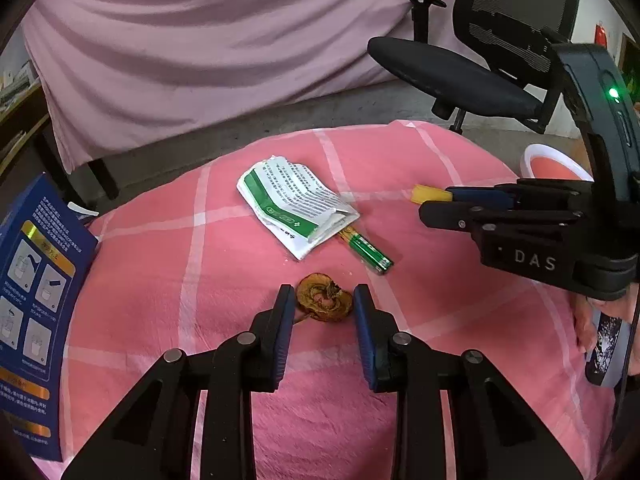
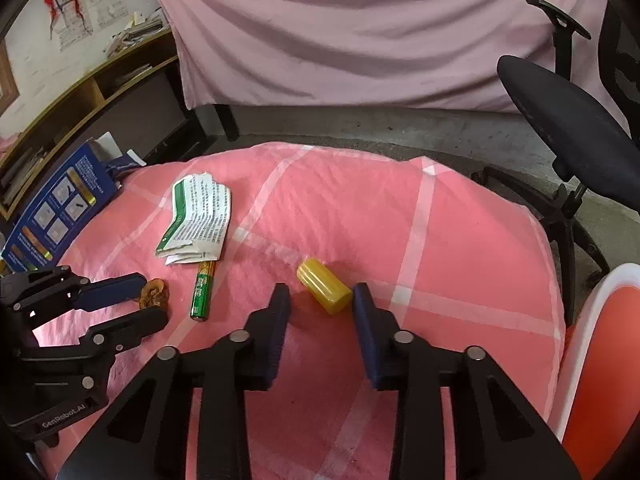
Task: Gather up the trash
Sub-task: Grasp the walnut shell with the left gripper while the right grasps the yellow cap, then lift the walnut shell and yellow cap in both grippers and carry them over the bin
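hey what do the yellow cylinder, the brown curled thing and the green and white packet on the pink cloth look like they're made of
Yellow cylinder: probably plastic, smooth and slightly glossy, with faint ribs along its side. Brown curled thing: looks like dried fruit peel, wrinkled, matte and curled at its edges. Green and white packet: seems to be printed paper or thin foil laminate, creased, with a torn edge.

Light: soft daylight is filling both views evenly.
Shadows: faint ones are showing.
Edges: fisheye is bending and darkening corners.
Focus: staying sharp.
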